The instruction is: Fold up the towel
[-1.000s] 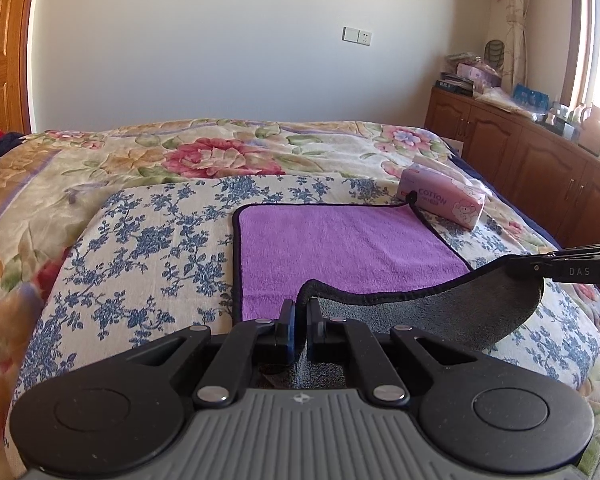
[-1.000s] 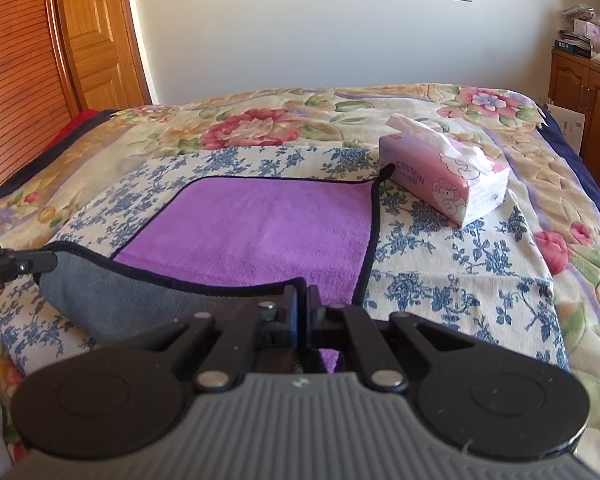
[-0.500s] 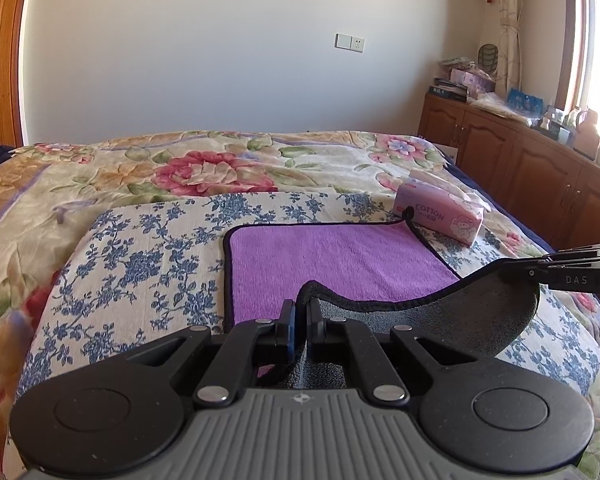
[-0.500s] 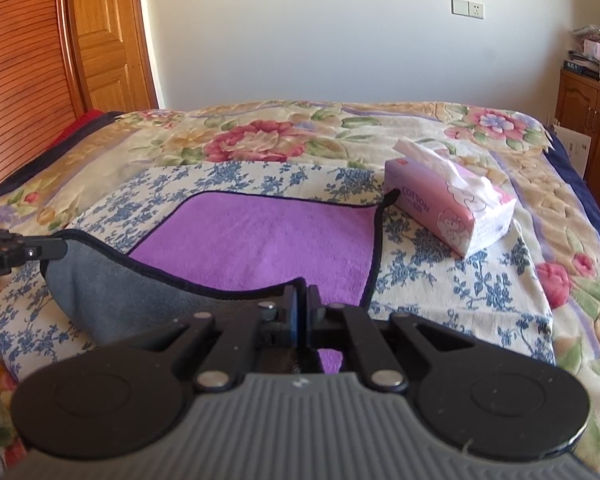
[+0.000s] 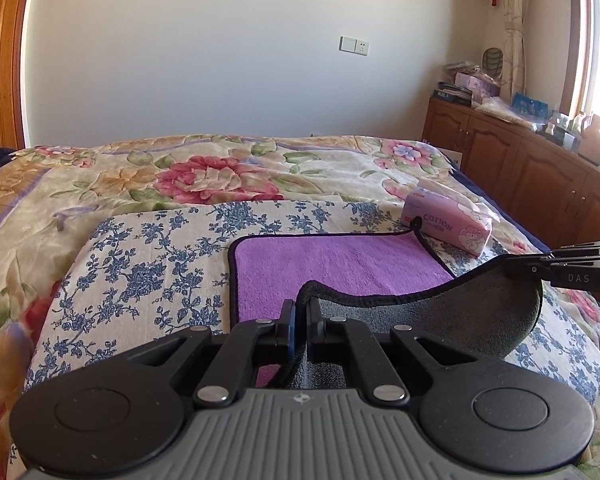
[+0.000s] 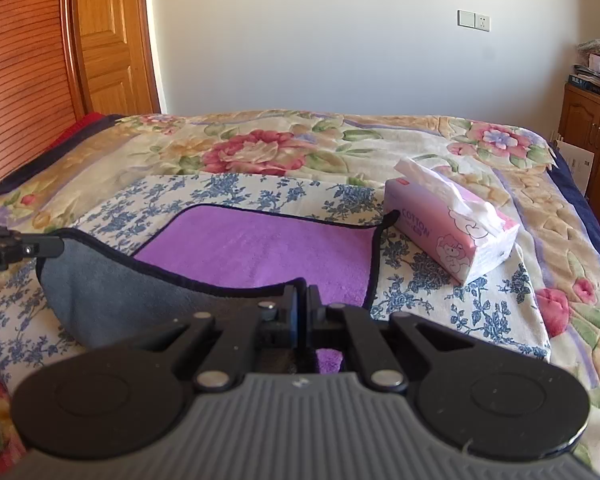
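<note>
A purple towel [image 5: 332,264] with a black hem and grey underside lies on the blue-flowered cloth [image 5: 148,256] on the bed. My left gripper [image 5: 300,312] is shut on its near left corner. My right gripper [image 6: 302,300] is shut on its near right corner. Both corners are lifted, so the grey underside [image 6: 112,284] sags between them. The far half lies flat [image 6: 268,248]. The right gripper's tip shows at the right of the left wrist view [image 5: 540,266], and the left gripper's tip at the left of the right wrist view [image 6: 48,246].
A pink tissue box [image 5: 448,222] sits by the towel's far right corner; it also shows in the right wrist view [image 6: 448,232]. A flowered quilt [image 5: 220,172] covers the bed. Wooden cabinets [image 5: 540,176] stand to the right, a wooden door [image 6: 112,36] to the left.
Both grippers have risen and moved towards the far edge with the towel's near corners. More of the wall shows, and the flat purple part looks shorter.
</note>
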`<state>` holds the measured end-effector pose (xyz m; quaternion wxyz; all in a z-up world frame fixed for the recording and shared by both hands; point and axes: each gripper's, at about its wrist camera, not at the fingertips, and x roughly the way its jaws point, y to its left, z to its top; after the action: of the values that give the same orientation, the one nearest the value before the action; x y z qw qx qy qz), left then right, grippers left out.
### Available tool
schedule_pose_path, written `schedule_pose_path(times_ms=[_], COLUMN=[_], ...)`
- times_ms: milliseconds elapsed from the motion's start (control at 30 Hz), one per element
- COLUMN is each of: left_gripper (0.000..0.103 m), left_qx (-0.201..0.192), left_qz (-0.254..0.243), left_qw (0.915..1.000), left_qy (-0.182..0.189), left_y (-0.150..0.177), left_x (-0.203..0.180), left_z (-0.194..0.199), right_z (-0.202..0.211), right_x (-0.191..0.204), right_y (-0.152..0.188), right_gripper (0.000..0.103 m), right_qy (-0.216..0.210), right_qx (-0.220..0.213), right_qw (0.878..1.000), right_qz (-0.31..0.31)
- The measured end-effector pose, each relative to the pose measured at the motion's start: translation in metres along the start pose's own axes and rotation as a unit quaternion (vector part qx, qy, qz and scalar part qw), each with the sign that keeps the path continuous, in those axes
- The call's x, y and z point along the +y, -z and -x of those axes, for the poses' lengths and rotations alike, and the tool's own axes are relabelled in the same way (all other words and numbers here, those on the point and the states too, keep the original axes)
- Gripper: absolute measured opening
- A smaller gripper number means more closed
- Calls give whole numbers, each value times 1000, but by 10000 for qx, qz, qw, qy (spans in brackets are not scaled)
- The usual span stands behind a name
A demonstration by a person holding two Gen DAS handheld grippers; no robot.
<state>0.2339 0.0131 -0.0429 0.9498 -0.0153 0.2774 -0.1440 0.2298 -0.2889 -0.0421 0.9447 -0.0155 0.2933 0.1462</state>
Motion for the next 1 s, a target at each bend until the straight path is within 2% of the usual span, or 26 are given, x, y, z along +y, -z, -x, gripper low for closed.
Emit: schedule_pose_path(times_ms=[1000], left_gripper=[6], left_qx=[-124], left_qz=[-113], left_qw=[9999], left_qy=[-41], left_y=[-28], left_x=[8], left_z=[-32], right_z=[-25], right_x=[-12], right_y=[-26], right_gripper=[5], right_qy=[-71], right_qx=[-288], right_qw=[9992], right_qz=[258])
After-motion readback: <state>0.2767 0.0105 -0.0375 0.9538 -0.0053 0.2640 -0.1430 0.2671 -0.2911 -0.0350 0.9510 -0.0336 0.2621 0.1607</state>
